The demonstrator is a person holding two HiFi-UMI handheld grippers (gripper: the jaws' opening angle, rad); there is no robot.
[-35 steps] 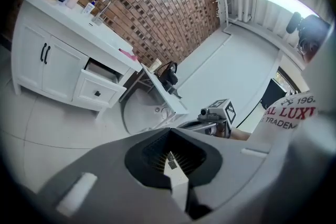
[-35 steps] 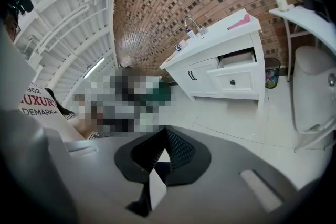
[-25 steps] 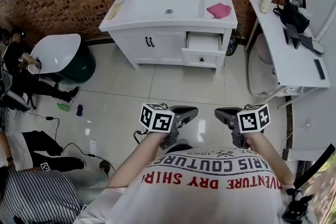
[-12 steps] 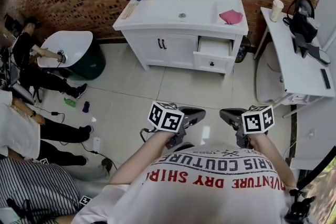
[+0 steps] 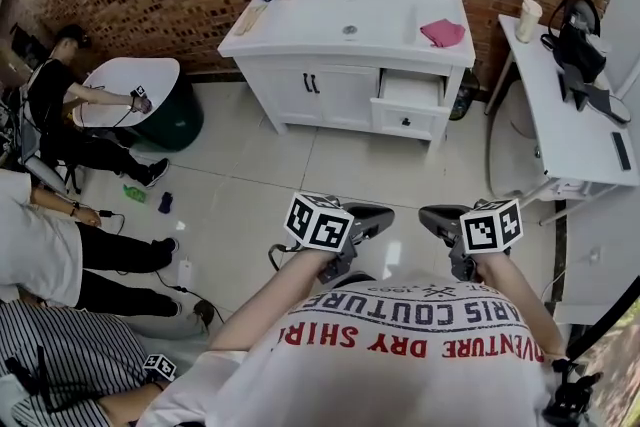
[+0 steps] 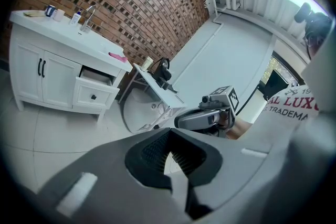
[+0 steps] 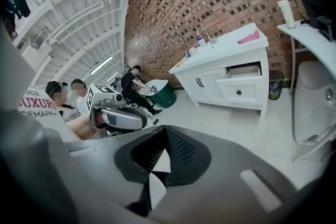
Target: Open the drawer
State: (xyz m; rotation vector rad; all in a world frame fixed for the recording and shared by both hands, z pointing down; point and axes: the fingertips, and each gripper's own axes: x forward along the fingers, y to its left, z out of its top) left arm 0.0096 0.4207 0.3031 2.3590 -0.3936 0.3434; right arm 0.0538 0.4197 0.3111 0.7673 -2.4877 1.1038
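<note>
**First speaker:** What is seen along the left of the frame?

**Second speaker:** A seated person [image 5: 55, 105] is seen at the upper left, beside a round white basin [image 5: 125, 80] that is set on a green base. Two more people are partly caught at the lower left edge.

**First speaker:** And where is the drawer [image 5: 405, 121] found?

**Second speaker:** It is found in the upper middle of the frame, on the right side of a white cabinet [image 5: 300, 93] that is placed against the brick wall. The drawer is pulled partly out, and a single dark knob is shown on its front. A sink [image 5: 350, 15] is let into the cabinet's top. A pink cloth [image 5: 443, 33] is laid on the top's right end, above the drawer.

**First speaker:** How are the two tools held?

**Second speaker:** Both are held side by side in the lower middle, over the tiled floor [image 5: 250, 180] and well apart from the drawer. They are pointed toward the cabinet. The left hand-held gripper [image 5: 382, 213] is clenched, with nothing caught between its pads. The right hand-held gripper [image 5: 428, 213] is likewise clenched on nothing.

**First speaker:** What is shown at the right?

**Second speaker:** A white desk [image 5: 570, 130] is set along the right edge. A pale cup [image 5: 527, 18] is stood at its upper end, and dark gear is laid near the cup.
</note>
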